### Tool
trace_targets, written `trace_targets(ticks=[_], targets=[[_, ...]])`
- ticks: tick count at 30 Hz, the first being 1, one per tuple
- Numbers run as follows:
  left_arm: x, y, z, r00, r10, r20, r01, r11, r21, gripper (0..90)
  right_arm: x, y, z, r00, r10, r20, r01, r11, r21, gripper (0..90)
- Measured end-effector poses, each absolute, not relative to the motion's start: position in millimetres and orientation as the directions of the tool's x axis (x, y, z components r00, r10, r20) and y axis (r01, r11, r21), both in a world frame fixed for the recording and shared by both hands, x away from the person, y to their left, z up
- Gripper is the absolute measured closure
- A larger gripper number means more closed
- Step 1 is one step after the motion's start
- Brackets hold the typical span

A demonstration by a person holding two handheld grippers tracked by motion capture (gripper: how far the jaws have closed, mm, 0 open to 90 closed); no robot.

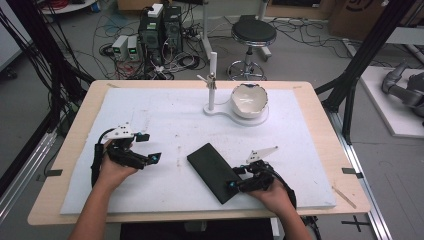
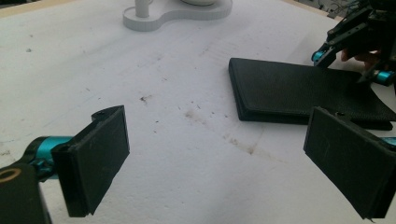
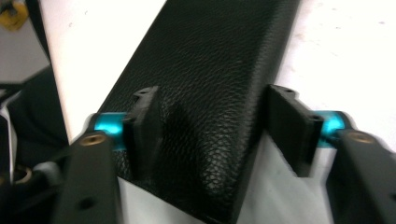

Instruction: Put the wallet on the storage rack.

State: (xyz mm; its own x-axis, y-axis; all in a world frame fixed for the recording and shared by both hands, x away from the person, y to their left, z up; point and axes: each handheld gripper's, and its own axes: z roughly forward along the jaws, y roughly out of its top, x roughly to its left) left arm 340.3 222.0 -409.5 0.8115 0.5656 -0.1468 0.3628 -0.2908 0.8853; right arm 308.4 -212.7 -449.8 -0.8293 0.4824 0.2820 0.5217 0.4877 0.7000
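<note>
Even, diffuse light falls from overhead — the white mat (image 1: 165, 125) on the bench (image 1: 320, 125) is bright but not blown out, and shadows under things are soft and short. The high view is soft and low in detail. In the left gripper view the near pads (image 2: 93, 158) are slightly out of focus. The right gripper view shows blur at its lower edges — the black case (image 3: 210, 93) keeps a crisp grain with a faint sheen

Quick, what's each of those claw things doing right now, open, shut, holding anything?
Left gripper: open, holding nothing, beside the black case.
Right gripper: open, jaws straddling the near end of the black case, not clamped on it.
</note>
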Motion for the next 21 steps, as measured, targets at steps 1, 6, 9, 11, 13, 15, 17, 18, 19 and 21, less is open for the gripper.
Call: trace_targets(ticks=[1,6,9,11,13,15,17,18,19,21], targets=[[340,222,-410,0.811,0.566,-0.147,0.363,-0.291,0.885,6.8,309,-213,-450,-0.814,0.496,0.301,0.542,0.466,0.699,48.7],[339,221,-409,0.814,0.563,-0.142,0.361,-0.298,0.884,6.8,310,-215,-449,-0.783,0.524,0.333,0.578,0.418,0.701,67.6],[339,220,-409,0.816,0.560,-0.144,0.361,-0.298,0.884,6.8,309,-214,-448,-0.775,0.537,0.333,0.583,0.403,0.706,75.8],[339,220,-409,0.816,0.560,-0.143,0.361,-0.300,0.883,6.8,307,-213,-446,-0.774,0.545,0.322,0.577,0.399,0.712,81.7],[339,220,-409,0.818,0.556,-0.147,0.362,-0.299,0.883,6.8,307,-213,-444,-0.772,0.548,0.322,0.579,0.397,0.712,83.3],[339,221,-410,0.822,0.549,-0.153,0.363,-0.297,0.883,6.8,307,-212,-444,-0.774,0.548,0.317,0.575,0.399,0.714,83.6],[339,222,-410,0.822,0.546,-0.158,0.364,-0.292,0.884,6.8,306,-210,-436,-0.791,0.543,0.283,0.540,0.401,0.740,84.2],[339,222,-410,0.823,0.544,-0.162,0.364,-0.287,0.886,6.8,306,-210,-436,-0.791,0.543,0.283,0.540,0.401,0.740,84.2],[339,222,-410,0.825,0.540,-0.165,0.365,-0.286,0.886,6.8,305,-210,-432,-0.802,0.536,0.264,0.519,0.407,0.752,84.5],[339,223,-411,0.828,0.533,-0.176,0.369,-0.281,0.886,6.8,303,-209,-422,-0.823,0.528,0.210,0.468,0.419,0.778,84.7]])
